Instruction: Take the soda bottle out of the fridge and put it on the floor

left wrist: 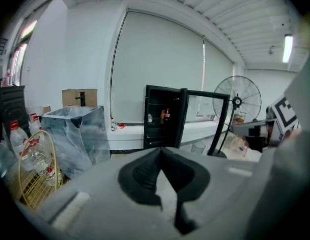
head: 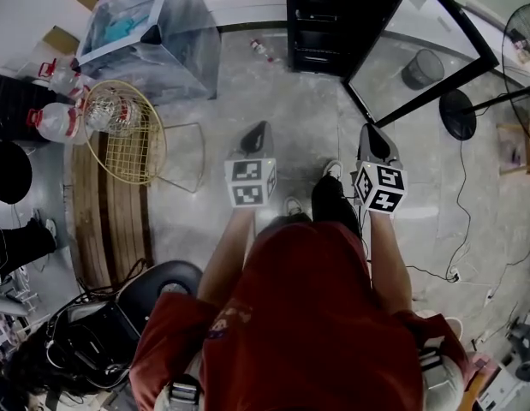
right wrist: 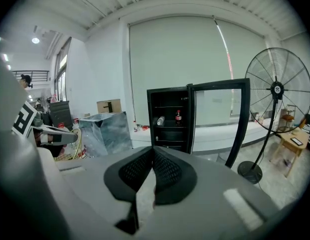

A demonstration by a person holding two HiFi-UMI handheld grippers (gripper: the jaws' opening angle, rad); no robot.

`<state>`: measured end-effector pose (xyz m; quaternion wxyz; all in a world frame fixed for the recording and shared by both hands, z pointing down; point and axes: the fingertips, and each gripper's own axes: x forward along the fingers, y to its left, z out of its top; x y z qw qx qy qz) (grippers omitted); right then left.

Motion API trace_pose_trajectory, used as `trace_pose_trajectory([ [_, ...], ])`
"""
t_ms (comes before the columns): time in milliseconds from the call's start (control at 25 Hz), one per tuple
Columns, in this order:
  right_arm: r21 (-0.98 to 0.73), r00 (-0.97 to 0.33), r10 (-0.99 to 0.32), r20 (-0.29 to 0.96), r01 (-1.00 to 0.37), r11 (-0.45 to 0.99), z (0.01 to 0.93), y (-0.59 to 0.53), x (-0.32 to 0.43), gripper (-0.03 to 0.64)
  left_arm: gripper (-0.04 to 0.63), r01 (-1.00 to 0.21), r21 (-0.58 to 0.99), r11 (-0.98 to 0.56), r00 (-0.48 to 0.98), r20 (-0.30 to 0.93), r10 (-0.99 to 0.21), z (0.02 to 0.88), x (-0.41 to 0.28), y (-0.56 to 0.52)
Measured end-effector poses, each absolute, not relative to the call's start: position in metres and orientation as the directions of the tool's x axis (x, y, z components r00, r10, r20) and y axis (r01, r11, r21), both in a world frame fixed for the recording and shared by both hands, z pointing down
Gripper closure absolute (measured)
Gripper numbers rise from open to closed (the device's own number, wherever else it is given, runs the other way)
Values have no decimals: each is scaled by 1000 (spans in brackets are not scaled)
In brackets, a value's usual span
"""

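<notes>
The person's red shirt (head: 307,315) filled the bottom of the head view, with both forearms reaching up the frame. At the end of the left forearm, the left gripper (head: 260,129) sat just left of centre. Its own view showed the dark pads pressed together at the tips with nothing between them. The right gripper (head: 370,132) was level with it, right of centre, and its jaws were likewise closed on nothing. Both pointed up the frame over bare grey floor (head: 273,84), and the person's shoes showed between them.

Farther out, at the left edge of the head view, a gold wire basket (head: 128,135) stood on the floor beside some red-capped water bottles (head: 55,122). A box wrapped in clear plastic (head: 153,32) stood beyond it at the upper left.

At the top centre was the black fridge (head: 320,32), its glass door (right wrist: 215,109) swung open to the right. In the right gripper view, the soda bottle (right wrist: 178,117) stood upright on a shelf inside, well apart from both grippers. A pedestal fan (right wrist: 277,89) stood at the right of that view.
</notes>
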<state>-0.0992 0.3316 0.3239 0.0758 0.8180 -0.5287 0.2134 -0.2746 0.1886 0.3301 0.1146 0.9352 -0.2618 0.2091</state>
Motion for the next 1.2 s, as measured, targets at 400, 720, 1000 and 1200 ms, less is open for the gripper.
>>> trace_pose_trajectory([
  [400,-117,358,-831,426,-889,-443,332,308,-50,615,595,-525,87,-847,776,457,-434,334,-228,163],
  [720,-135,350,-836,422,-888,-440,330,267,22,615,595,-525,74,-848,775,454,-440,327,-156,125],
  [1000,-152,325,-847,420,-895,-419,324,225,103,615,595,-540,68,-839,763,459,-454,316,-75,90],
  [1200,-170,309,-856,414,-898,-407,324,200,162,615,595,-549,49,-835,753,462,-468,312,-18,70],
])
